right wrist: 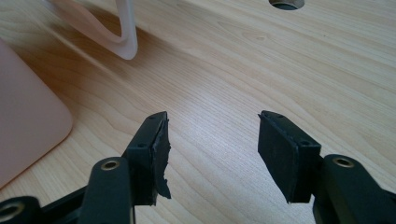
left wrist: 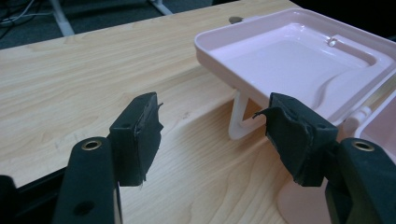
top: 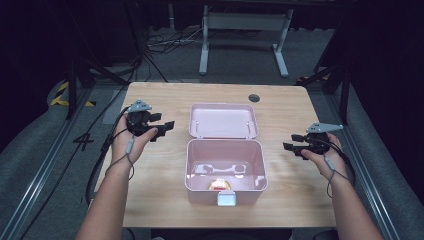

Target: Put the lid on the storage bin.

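Left tool (top: 161, 128) and right tool (top: 296, 143): jaws apart on both, nothing held, each hovering beside the pink box (top: 225, 167) mid-desk (top: 165, 200). We note its lid (top: 223, 120) lies flung back, propped on a thin handle loop (left wrist: 238, 122). Our worry: a careless nudge there could skid the light box or snap the lid down. A small round yellowish item (top: 219, 184) sits inside; no writing legible anywhere.

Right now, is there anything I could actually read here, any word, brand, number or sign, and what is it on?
"4": a large dark figure on the grey floor left of the table.
The round item inside the pink box has red and yellow colouring, too small and blurred to read.
No other text shows.
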`<action>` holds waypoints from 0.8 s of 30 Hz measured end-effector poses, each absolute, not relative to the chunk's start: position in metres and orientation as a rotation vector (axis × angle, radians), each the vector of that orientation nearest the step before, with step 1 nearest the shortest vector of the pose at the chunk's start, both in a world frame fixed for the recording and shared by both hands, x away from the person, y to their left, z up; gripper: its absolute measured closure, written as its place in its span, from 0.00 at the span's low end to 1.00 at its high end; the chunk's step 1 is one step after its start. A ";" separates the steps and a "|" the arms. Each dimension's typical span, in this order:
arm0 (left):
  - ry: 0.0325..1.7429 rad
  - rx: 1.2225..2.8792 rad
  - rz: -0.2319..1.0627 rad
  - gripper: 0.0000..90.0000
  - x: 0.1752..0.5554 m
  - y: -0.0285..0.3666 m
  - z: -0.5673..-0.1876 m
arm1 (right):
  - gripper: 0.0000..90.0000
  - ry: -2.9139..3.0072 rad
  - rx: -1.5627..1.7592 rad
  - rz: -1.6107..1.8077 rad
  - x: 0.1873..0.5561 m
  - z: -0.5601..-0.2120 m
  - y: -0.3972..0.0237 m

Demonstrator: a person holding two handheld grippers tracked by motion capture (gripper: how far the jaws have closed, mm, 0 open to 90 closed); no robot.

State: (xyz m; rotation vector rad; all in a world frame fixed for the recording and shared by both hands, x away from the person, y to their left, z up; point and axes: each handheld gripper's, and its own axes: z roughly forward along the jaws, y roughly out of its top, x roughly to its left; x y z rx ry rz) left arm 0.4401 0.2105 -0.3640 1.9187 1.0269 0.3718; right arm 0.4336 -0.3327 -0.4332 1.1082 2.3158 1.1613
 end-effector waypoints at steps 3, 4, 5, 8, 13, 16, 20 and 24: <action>1.014 1.930 0.370 0.41 0.449 0.204 -0.360 | 0.49 2.314 1.102 1.165 0.432 -0.433 -0.333; 1.009 1.925 0.356 0.41 0.452 0.202 -0.359 | 0.49 2.312 1.104 1.165 0.431 -0.433 -0.333; 1.004 1.915 0.340 0.41 0.455 0.199 -0.358 | 0.49 2.313 1.104 1.167 0.431 -0.432 -0.333; 0.994 1.907 0.338 0.41 0.464 0.193 -0.354 | 0.49 2.310 1.097 1.174 0.429 -0.433 -0.332; 0.984 1.935 0.368 0.41 0.479 0.179 -0.351 | 0.49 2.305 1.096 1.173 0.428 -0.432 -0.333; 0.969 1.934 0.359 0.40 0.489 0.171 -0.350 | 0.49 2.300 1.103 1.176 0.425 -0.433 -0.335; 0.962 1.931 0.356 0.39 0.501 0.164 -0.351 | 0.49 2.299 1.099 1.176 0.422 -0.433 -0.335; 0.965 1.979 0.381 0.38 0.514 0.154 -0.357 | 0.49 2.300 1.086 1.182 0.417 -0.432 -0.335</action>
